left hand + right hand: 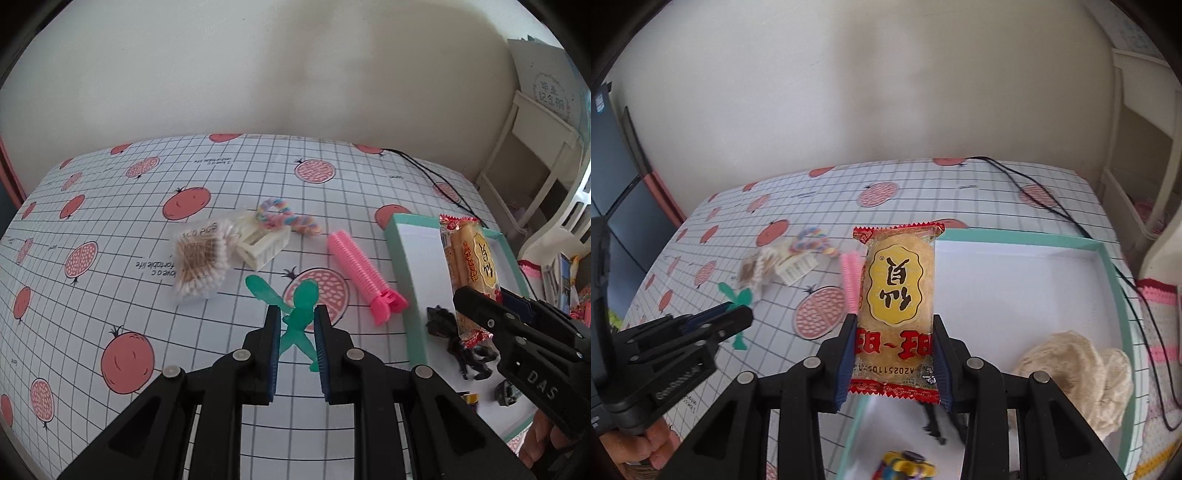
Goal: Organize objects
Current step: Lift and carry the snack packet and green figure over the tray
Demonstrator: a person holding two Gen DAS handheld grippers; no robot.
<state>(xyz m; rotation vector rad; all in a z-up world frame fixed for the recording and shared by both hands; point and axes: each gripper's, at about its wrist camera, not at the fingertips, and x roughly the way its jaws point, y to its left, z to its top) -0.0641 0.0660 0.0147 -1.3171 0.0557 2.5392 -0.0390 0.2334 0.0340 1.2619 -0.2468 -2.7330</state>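
My left gripper (297, 319) is open low over the tablecloth, its fingers on either side of a green X-shaped plastic piece (301, 295) that lies between them. A yellow snack packet (899, 280) with red ends is clamped in my right gripper (895, 325), which is shut on its lower part. The packet hangs over the left rim of a teal box (1108, 266) with a white inside. From the left wrist view, the right gripper (480, 306) and packet (469, 258) are at the right, above the box (397, 251).
On the cloth lie a pink hair roller (364, 273), a pack of cotton swabs (201, 258), a small white crate (264, 247) and a pastel twisted band (284, 218). The box holds a cream knitted piece (1071, 365), black bits (439, 321) and a colourful toy (905, 465). A black cable (436, 177) crosses the far right.
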